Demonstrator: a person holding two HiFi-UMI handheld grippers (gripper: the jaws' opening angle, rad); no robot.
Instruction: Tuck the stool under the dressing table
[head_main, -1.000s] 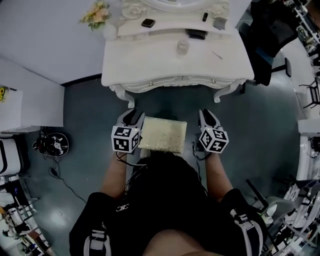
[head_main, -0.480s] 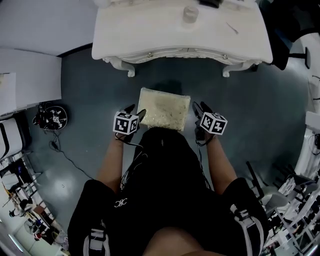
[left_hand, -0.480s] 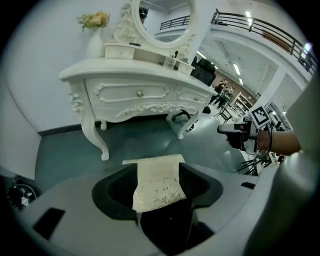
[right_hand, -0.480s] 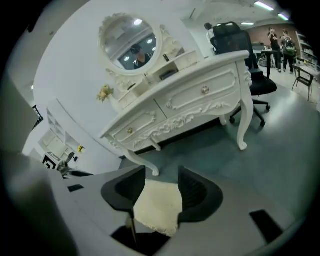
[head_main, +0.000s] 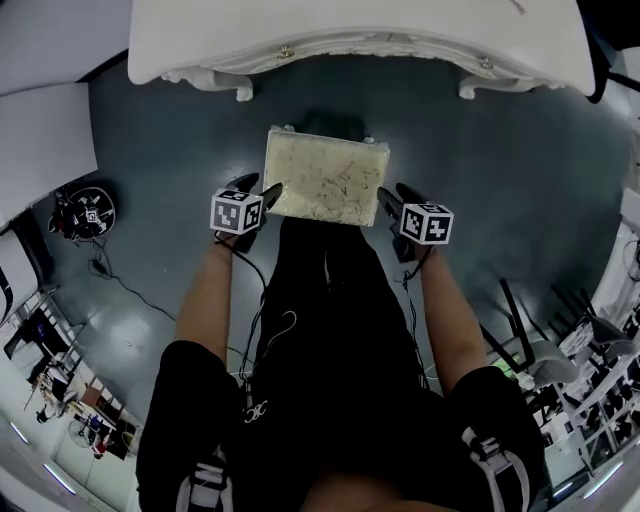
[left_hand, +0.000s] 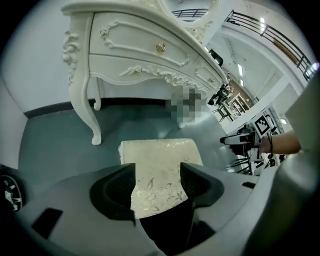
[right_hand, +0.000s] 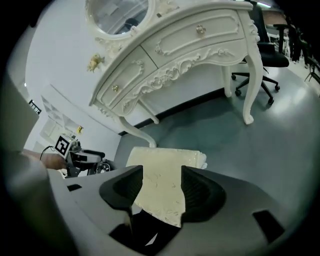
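Progress: the stool (head_main: 325, 188) stands on the floor (head_main: 150, 150), out in front of the worktop (head_main: 350, 40), with a strip of bare floor between its far edge and the carved front; we judge the tuck not yet begun
Stool's lie: roughly square to the worktop and about centred between its two front legs
Left to do: we would take hold at both near corners, then slide the stool forward until the cushion sits beneath the drawers
Left tool (head_main: 257, 187): at the cushion's near left corner, pointing steeply down and forward; its jaws have just been opening and stand wide, released, with the patterned cushion showing in the gap but neither pad pressing on it
Right tool (head_main: 398, 195): mirrored at the near right corner, jaws likewise just opened and apart, gripping nothing
Arms: our forearms reach down and forward on either side of the lap, near symmetrical
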